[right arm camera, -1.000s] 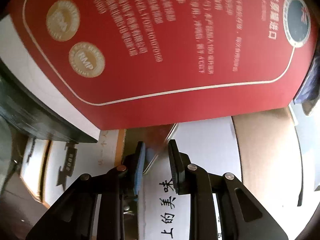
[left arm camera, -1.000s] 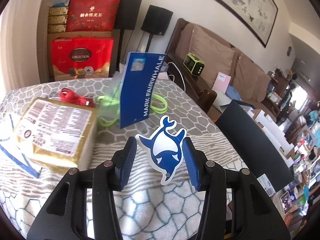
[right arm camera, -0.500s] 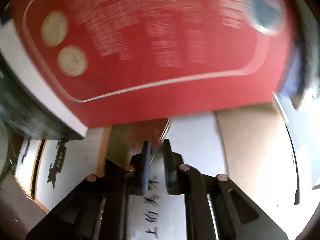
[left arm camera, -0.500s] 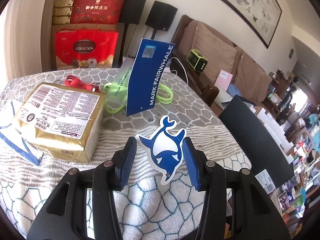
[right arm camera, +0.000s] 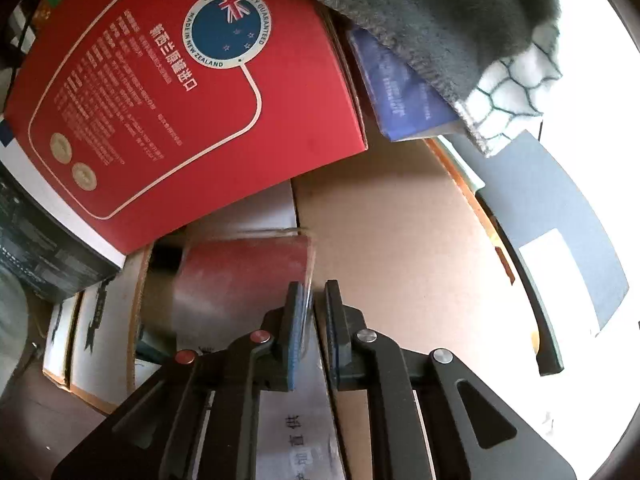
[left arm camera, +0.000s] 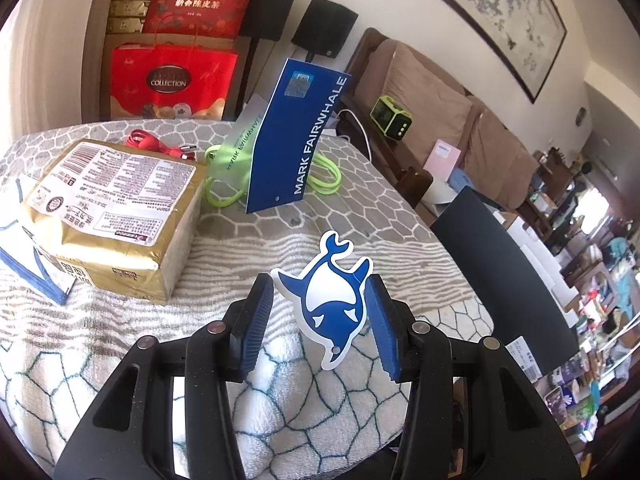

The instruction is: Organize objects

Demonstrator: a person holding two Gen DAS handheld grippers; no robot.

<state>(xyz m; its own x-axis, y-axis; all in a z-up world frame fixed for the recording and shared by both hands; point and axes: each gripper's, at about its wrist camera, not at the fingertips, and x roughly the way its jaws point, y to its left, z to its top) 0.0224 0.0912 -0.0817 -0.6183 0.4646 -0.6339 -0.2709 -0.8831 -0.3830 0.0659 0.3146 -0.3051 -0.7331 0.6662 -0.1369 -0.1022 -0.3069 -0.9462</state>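
Note:
My left gripper [left arm camera: 318, 284] is shut on a blue-and-white whale-shaped tag [left arm camera: 330, 304], its pads against the tag's two sides, above the patterned tablecloth [left arm camera: 280, 400]. Beyond it a blue "MARK FAIRWHALE" card [left arm camera: 298, 136] stands up off the table; how it is attached is hidden. In the right wrist view, my right gripper [right arm camera: 314, 288] pinches the thin wall of a clear container [right arm camera: 240, 276] that reflects red. Its jaws are opening slightly with that wall between them. A red box [right arm camera: 180, 100] leans above it.
On the table lie a gold packet [left arm camera: 116, 200], a green cable [left arm camera: 324, 180], a red cable [left arm camera: 160, 146] and a blue-edged box [left arm camera: 24, 252]. A dark chair [left arm camera: 492, 260] stands at its right. Under the hanging cloth [right arm camera: 440, 20] are brown cardboard [right arm camera: 400, 240] and a blue book [right arm camera: 400, 92].
The right gripper has narrowed onto the clear container's wall and risen with it; the red box now looks smaller and farther. The left gripper still holds the whale tag, the view shifting slightly.

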